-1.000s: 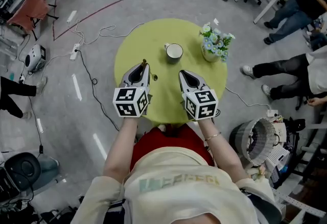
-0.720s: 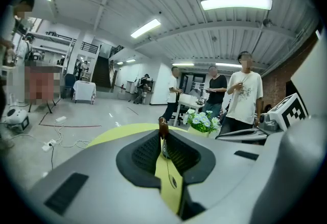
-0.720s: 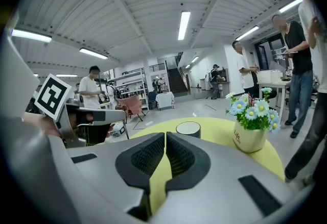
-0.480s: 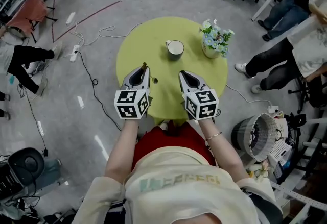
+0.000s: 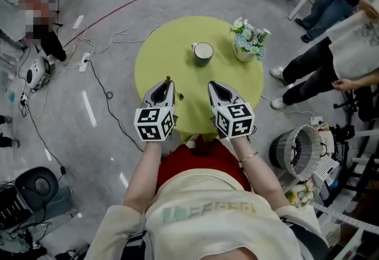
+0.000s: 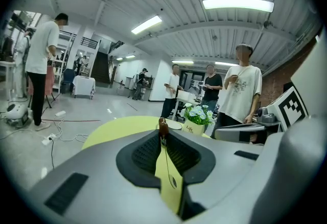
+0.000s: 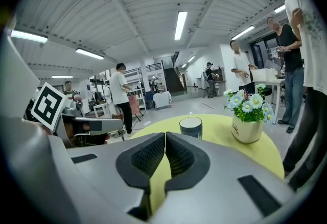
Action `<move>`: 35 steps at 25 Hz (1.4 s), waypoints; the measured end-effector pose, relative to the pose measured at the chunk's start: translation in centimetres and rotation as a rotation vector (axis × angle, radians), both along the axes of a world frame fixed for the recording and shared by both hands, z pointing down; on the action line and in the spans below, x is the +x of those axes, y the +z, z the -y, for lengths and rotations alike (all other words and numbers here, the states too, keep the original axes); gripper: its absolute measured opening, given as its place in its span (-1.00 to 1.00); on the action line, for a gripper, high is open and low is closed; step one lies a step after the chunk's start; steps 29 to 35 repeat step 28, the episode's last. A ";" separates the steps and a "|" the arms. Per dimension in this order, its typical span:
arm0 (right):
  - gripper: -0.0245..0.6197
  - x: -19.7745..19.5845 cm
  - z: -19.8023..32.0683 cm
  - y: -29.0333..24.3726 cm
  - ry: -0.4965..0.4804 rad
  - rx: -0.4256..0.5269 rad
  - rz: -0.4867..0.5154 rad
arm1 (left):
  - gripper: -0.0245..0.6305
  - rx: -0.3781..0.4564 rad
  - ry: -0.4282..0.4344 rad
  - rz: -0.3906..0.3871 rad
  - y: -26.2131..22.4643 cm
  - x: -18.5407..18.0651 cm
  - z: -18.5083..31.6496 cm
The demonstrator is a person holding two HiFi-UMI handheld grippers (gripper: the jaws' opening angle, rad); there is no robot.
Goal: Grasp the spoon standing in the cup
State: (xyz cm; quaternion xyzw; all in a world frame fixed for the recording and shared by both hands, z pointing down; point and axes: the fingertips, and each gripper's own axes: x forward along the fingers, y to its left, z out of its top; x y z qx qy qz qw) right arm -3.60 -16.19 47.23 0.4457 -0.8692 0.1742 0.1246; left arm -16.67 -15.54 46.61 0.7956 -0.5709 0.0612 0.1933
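A dark cup with a white inside [image 5: 203,53] stands at the far side of the round yellow-green table [image 5: 177,45]; nothing shows standing in it. My left gripper [image 5: 167,82] hovers over the table's near left part, shut on a thin spoon [image 6: 163,127]. The spoon's brown end pokes out past the fingertips, and its slim shaft runs down between the jaws. My right gripper [image 5: 212,84] is beside it, shut with nothing in it. The cup [image 7: 190,127] lies straight ahead of the right gripper [image 7: 165,136], well beyond its tips.
A pot of blue and white flowers [image 5: 249,45] stands to the right of the cup. People stand around the table [image 7: 299,54]. Cables [image 5: 95,45] lie on the floor at the left, and a wire basket [image 5: 296,152] is at the right.
Both grippers and the cup keep their places. The head view has drifted a little, and the bystanders at the left and right have shifted.
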 end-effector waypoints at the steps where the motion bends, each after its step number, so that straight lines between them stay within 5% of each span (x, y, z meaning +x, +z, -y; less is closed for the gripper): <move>1: -0.80 0.0 -0.2 0.1 0.002 -0.001 -0.005 | -0.78 -0.002 0.002 0.000 0.1 0.0 -0.2; 35: -0.81 -0.3 -3.0 0.4 0.022 -0.003 -0.018 | -0.78 0.001 0.018 0.008 0.0 -0.8 -2.2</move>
